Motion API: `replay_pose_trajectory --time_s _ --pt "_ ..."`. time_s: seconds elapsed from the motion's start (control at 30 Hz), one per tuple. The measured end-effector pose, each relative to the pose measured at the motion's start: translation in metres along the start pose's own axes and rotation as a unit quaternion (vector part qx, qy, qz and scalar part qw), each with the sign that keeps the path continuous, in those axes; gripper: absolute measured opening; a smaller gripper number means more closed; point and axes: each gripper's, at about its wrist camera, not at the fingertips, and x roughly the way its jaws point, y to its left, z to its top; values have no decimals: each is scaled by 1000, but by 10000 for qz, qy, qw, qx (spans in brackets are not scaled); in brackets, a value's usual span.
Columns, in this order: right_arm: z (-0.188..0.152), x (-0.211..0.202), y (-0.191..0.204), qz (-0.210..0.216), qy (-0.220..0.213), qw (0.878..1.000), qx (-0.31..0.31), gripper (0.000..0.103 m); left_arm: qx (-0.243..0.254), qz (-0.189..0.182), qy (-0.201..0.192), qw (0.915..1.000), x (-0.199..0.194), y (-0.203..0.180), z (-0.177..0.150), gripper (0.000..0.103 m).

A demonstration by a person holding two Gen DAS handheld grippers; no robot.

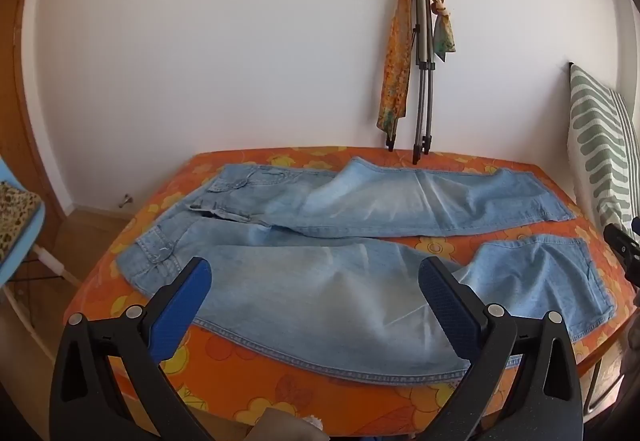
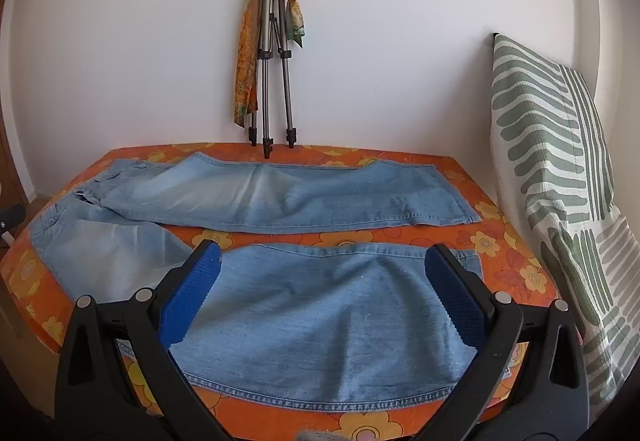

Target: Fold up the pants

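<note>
Light blue jeans [image 1: 328,293] lie spread flat on a bed with an orange flowered cover [image 1: 256,369], waist at the left, both legs running right with a gap between them. My left gripper [image 1: 314,273] is open and empty, hovering above the near leg's thigh part. My right gripper [image 2: 322,257] is open and empty above the near leg's lower part [image 2: 320,313]. The far leg [image 2: 280,197] lies along the wall side. The right gripper's tip shows at the right edge of the left wrist view [image 1: 622,245].
A folded tripod [image 2: 274,57] with an orange scarf leans on the white wall behind the bed. A green-striped pillow [image 2: 560,177] stands against the wall at the right. A blue chair [image 1: 20,229] stands left of the bed on the wooden floor.
</note>
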Motion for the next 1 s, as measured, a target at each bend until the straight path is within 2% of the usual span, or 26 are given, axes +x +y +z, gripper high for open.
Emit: replay_pose_trajectory --time_s 0.13,0.37,0.4,1.0 --pt "1 1 0 -5 -22 10000 -19 103 39 5 -2 10000 0 -5 2 103" --pt "2 7 -1 -3 -29 10000 -11 103 -80 -68 -11 9999 3 14 4 103" --pt "1 -2 1 -30 -80 10000 -27 103 -78 -69 -8 9999 4 15 4 103" --pt "1 -2 0 -22 -94 10000 -15 103 -111 36 -68 9999 2 5 0 103"
